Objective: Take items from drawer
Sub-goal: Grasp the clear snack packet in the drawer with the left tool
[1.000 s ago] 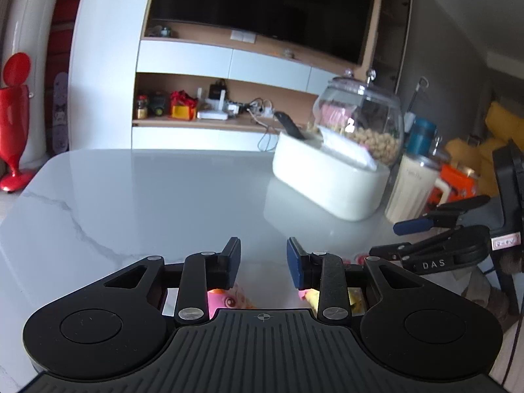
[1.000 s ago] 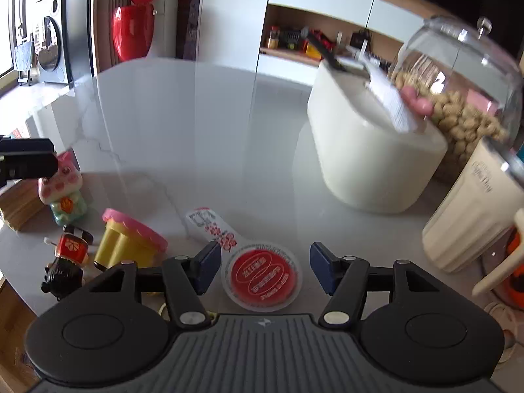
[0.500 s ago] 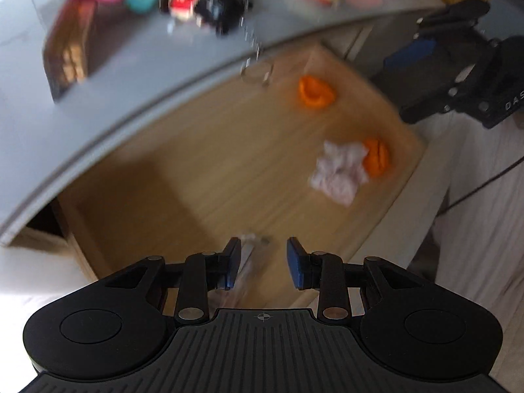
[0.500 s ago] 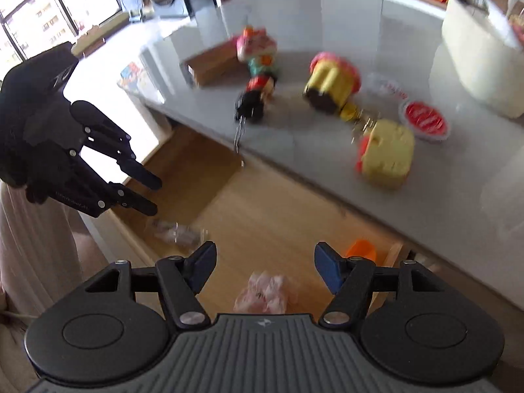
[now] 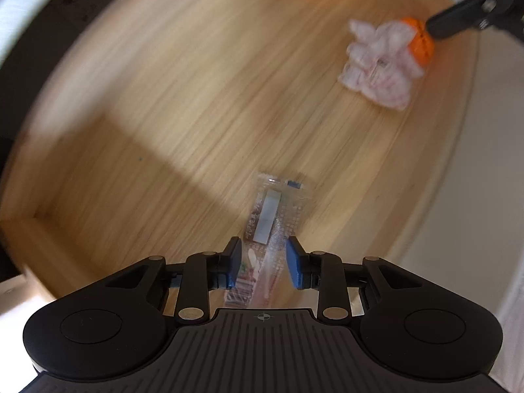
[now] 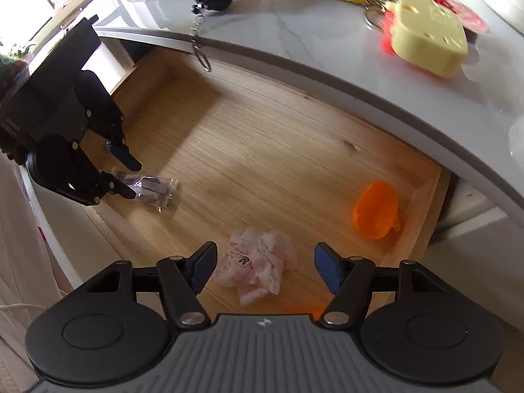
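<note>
Clear packet (image 5: 273,216) now between open left gripper (image 5: 263,262) fingers, drawer (image 6: 262,150) nearer.

Nothing legible. Dark printing along the clear packet (image 5: 274,226) near the drawer's (image 6: 262,137) front edge, too blurred to read; a small dark mark on the crumpled pink wrapper (image 6: 257,268), unreadable.

The left gripper (image 5: 264,258) is lowered into the near left corner of the drawer, its two blue-padded fingers (image 5: 234,262) parted with a narrow gap and pointing along the floor toward the back edge. The right gripper (image 6: 266,267) hangs over the drawer's front edge, tilted downward, its jaws spread much wider than the left's, gripping nothing.
</note>
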